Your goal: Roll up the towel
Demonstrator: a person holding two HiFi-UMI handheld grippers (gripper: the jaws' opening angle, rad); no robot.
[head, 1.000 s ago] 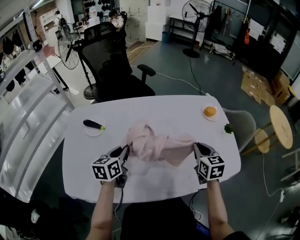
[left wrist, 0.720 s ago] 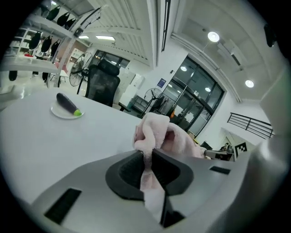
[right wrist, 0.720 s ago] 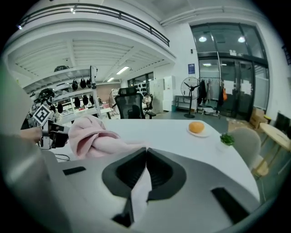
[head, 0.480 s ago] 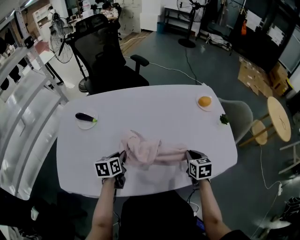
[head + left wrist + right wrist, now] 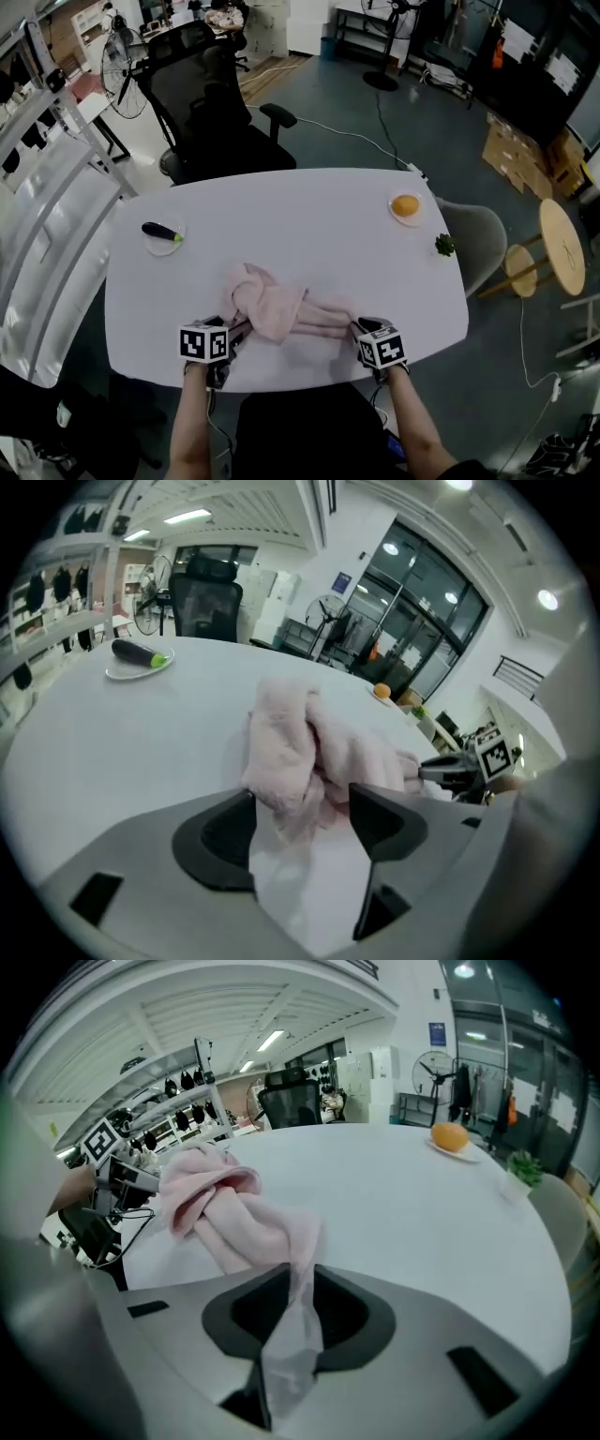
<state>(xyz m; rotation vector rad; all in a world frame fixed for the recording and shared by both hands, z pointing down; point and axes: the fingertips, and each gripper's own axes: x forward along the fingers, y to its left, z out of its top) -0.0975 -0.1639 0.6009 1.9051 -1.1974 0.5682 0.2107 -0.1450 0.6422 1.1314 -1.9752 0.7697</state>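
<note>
A crumpled pink towel (image 5: 272,309) lies bunched on the white table (image 5: 309,216) near its front edge. My left gripper (image 5: 242,328) is at the towel's left end. Its jaws (image 5: 300,808) have just been opening and now stand wide, with a fold of the towel (image 5: 309,742) loose between them. At the towel's right end, my right gripper (image 5: 356,325) has a thin corner of the towel (image 5: 225,1208) between its jaws. Those jaws (image 5: 300,1288) have just been opening a little, and the cloth still fills the narrow gap.
An aubergine on a small plate (image 5: 161,232) sits at the table's left. An orange on a plate (image 5: 406,206) and a small green plant (image 5: 443,246) are at the right. A black office chair (image 5: 211,122) stands behind the table.
Both grippers came down and back toward the table's front edge, drawing the towel with them. The towel went from hanging between them to resting on the table. The left jaws opened wide.
</note>
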